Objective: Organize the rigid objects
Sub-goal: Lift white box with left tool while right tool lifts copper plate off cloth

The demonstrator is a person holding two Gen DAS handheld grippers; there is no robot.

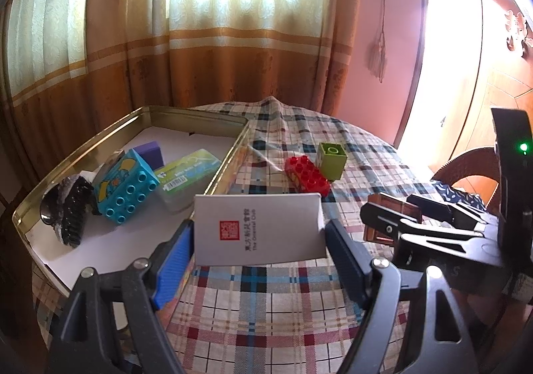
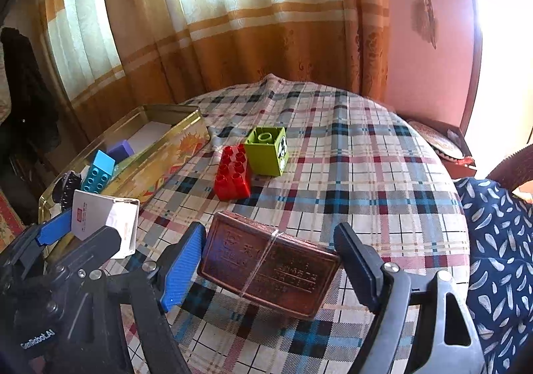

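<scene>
My left gripper (image 1: 258, 234) is shut on a white card box (image 1: 256, 229) with a red seal, held above the table near the gold tin tray (image 1: 200, 115). My right gripper (image 2: 269, 257) is shut on a brown embossed box (image 2: 268, 269) above the plaid tablecloth; it also shows in the left wrist view (image 1: 389, 219). A red brick (image 2: 233, 172) and a green cube brick (image 2: 268, 150) lie together mid-table. The tray holds a blue brick (image 1: 128, 185), a purple block (image 1: 150, 152), a green-white pack (image 1: 188, 170) and a black comb-like piece (image 1: 71, 210).
The round table carries a plaid cloth (image 2: 349, 157). Curtains hang behind. A wicker chair with a blue patterned cushion (image 2: 496, 240) stands at the right. A dark garment (image 2: 26, 90) hangs at the left.
</scene>
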